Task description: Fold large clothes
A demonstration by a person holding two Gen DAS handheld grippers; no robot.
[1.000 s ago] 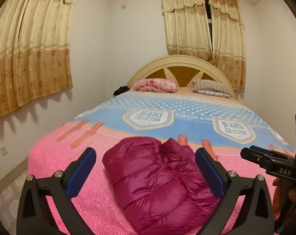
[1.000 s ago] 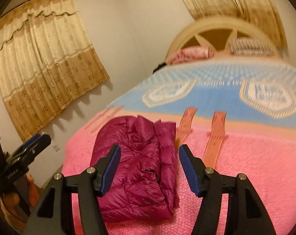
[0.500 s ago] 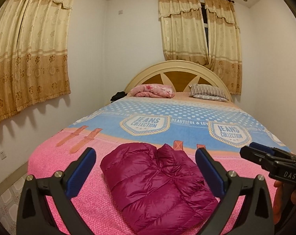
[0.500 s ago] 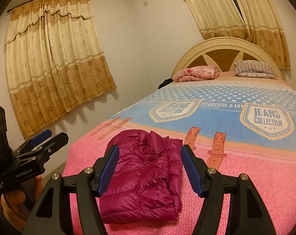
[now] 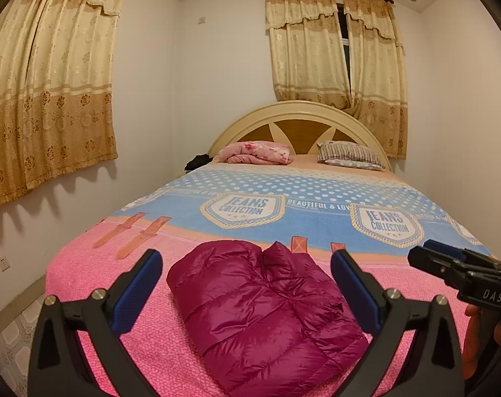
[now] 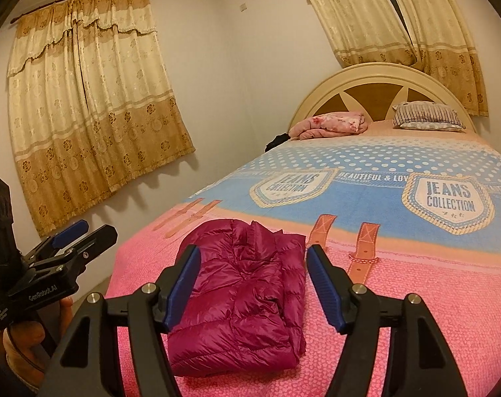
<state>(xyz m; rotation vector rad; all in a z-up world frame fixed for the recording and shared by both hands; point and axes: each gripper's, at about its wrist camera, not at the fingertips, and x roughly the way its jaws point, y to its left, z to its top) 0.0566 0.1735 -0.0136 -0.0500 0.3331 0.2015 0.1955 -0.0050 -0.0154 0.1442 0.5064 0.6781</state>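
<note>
On the pink end of the bed (image 5: 85, 264) lies a folded purple puffy jacket (image 5: 267, 311). It is a neat, thick bundle, and it sits flat on the bedspread (image 6: 416, 314).

From the left wrist view, the left claw (image 5: 247, 281) hangs over the near end of the bed. Its two blue pads (image 5: 138, 287) are wide apart, and nothing is between them. The jacket shows in the gap, but it lies on the bed beyond the pads, and they do not touch it.

From the right wrist view, the right claw (image 6: 252, 281) is also apart, with nothing held. Its blue pads (image 6: 323, 284) stand on each side of the jacket in the picture, yet the jacket is farther away on the bed and is not touched. The right claw also shows at the right edge of the left view, and the left claw shows at the left edge of the right view with a hand (image 6: 22, 340) under it.

The bedspread is pink near the claws and blue with white dots farther up. It has badges that say "JEANS COLLECTION". At the far end are a pink folded blanket (image 5: 257, 154) and a striped pillow (image 5: 348, 155), just in front of a round cream headboard (image 5: 300, 115). Gold flowery curtains (image 5: 45, 82) hang on the white walls. A bit of tiled floor (image 5: 9, 340) shows by the bed.
</note>
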